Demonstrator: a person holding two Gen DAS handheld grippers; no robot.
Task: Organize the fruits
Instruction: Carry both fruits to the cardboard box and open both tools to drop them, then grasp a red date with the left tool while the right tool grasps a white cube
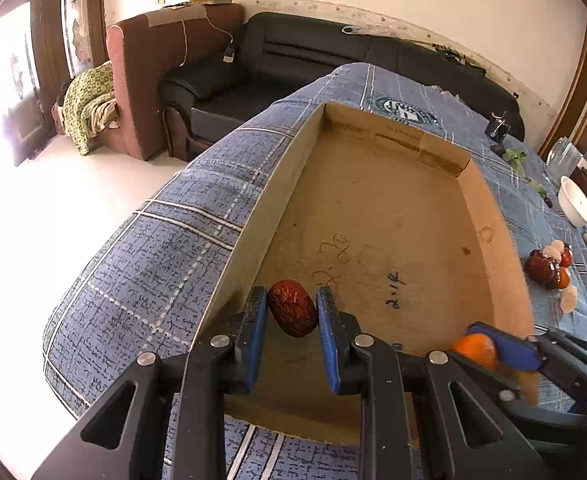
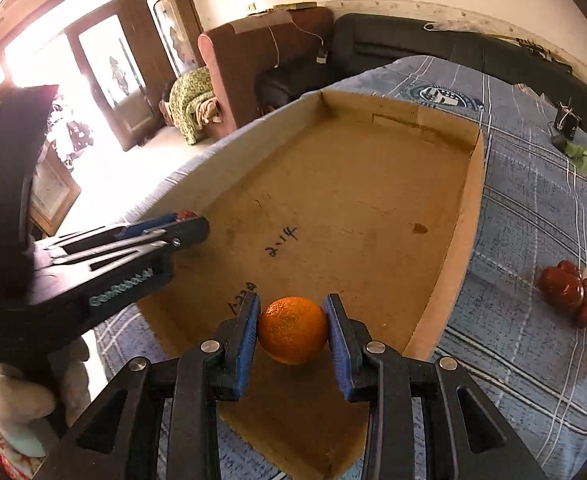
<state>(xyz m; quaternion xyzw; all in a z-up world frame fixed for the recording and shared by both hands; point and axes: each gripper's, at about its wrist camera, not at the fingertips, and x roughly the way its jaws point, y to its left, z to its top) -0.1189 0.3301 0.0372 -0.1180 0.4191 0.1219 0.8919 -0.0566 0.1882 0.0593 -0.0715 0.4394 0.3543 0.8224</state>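
Blue plaid tablecloth [image 1: 141, 264] carries the cardboard tray [image 2: 469, 200]. Over its near end my left gripper [image 1: 291, 312] clamps a red date [image 1: 293, 307]; my right gripper [image 2: 293, 330] clamps an orange [image 2: 292, 329]. Only the left view shows the white bowl [image 1: 575, 202].

Cardboard tray [image 2: 467, 216]: one
Oranges: one held [image 2: 292, 330] — smaller ones in the pile, number unclear
Red dates: one held [image 1: 292, 307] — more in the pile [image 2: 563, 288]
White bowl [image 1: 575, 202]: one
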